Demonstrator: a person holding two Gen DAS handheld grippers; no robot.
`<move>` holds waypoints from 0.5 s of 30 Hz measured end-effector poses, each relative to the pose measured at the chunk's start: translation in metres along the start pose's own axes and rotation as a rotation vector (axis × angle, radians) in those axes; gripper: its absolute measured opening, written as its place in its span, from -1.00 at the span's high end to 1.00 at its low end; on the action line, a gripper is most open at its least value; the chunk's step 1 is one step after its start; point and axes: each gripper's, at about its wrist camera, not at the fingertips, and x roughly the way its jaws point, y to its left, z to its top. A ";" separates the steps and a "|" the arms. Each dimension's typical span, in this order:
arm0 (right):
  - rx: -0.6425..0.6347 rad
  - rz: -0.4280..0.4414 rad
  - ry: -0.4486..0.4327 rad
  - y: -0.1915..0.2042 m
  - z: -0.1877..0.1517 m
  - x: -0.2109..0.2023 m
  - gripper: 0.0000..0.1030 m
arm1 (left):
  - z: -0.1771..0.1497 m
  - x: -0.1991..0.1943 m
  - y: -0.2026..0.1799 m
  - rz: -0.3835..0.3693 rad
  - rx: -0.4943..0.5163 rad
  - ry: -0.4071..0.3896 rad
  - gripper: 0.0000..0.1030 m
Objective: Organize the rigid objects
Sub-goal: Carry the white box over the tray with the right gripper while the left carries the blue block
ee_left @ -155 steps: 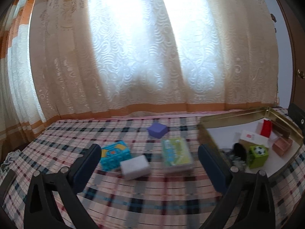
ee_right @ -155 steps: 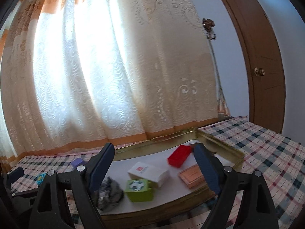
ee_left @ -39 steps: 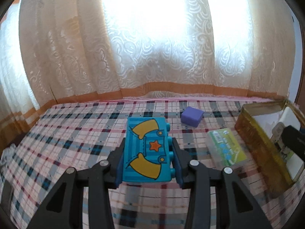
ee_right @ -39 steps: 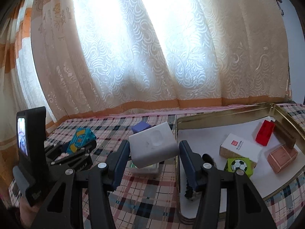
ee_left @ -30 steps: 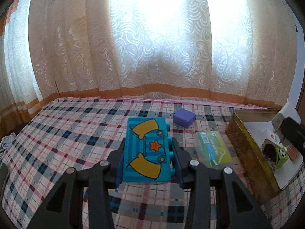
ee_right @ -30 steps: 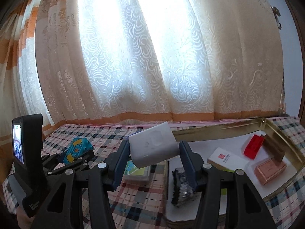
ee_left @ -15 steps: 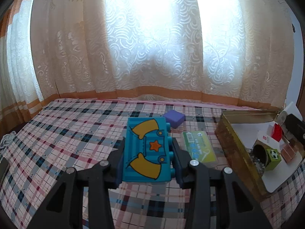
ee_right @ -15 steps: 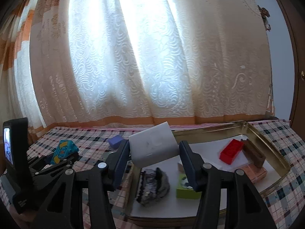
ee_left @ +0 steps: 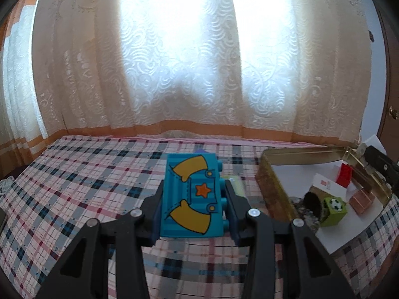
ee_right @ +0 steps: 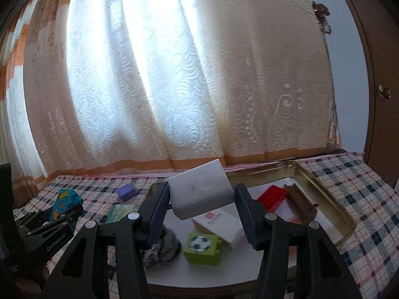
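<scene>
Teal plastic fills the near part of the left wrist view: a toy brick (ee_left: 192,196) printed with yellow shapes and an orange star is clamped between the jaws of the left gripper (ee_left: 193,204) and is carried clear of the checked cloth (ee_left: 74,189). In the right wrist view a white rounded block (ee_right: 200,194) is grasped in the same way by the right gripper (ee_right: 200,206), and it is held above the near end of the gold-rimmed tray (ee_right: 324,186). Beyond the white block, several pieces are already seen lying in the tray: a dark crumpled item (ee_right: 162,249), a green cube with a football picture (ee_right: 202,248), a white box with a small red logo (ee_right: 219,224), a red brick (ee_right: 271,196), a brown comb-like piece (ee_right: 300,200) and a pinkish box (ee_left: 361,199). Farther out on the cloth, a flat green-labelled pack (ee_right: 118,211) and a purple cube (ee_right: 126,191) are left outside the tray. The sorting is judged to be well advanced: two pieces are in transit and two more remain to be collected. Faint lettering is seen on the body of the left gripper in the right wrist view, but it cannot be read with certainty; the print on the white box and on the green pack is too small to be made out.
</scene>
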 end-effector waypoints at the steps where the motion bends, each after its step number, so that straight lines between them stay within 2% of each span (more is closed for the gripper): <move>1: 0.007 -0.007 -0.004 -0.005 0.001 -0.001 -0.09 | 0.001 -0.001 -0.004 -0.004 0.005 -0.003 0.20; 15: 0.098 -0.105 -0.043 -0.078 0.015 -0.010 -0.09 | 0.013 -0.012 -0.061 -0.081 0.073 -0.052 0.20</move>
